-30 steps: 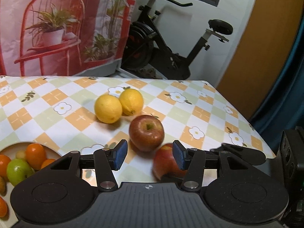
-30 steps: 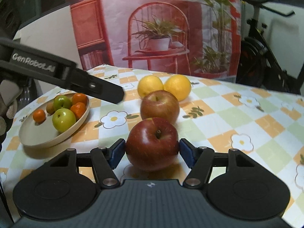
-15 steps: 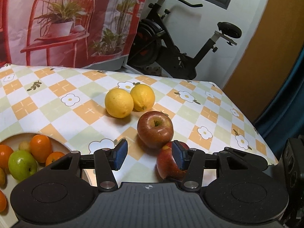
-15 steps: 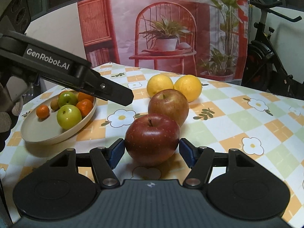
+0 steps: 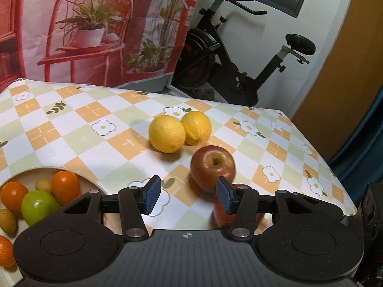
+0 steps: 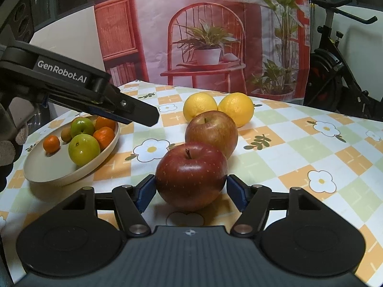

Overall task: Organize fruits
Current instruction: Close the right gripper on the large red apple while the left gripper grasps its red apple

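While the left gripper (image 5: pixel 186 197) hangs open and empty, right gripper (image 6: pixel 190 190) fingers bracket the near apple (image 6: pixel 191 175), seemingly touching.

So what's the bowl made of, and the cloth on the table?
The bowl looks like matte beige ceramic or maybe plastic: smooth, dull, no shine. The tablecloth looks like wipe-clean vinyl or oilcloth: a flat printed check with flowers and a faint sheen, though it could be fabric.

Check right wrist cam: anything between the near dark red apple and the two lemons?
Yes. In the right wrist view the second, paler apple sits between the dark red apple and the two lemons, overlapping both, in a rough line.
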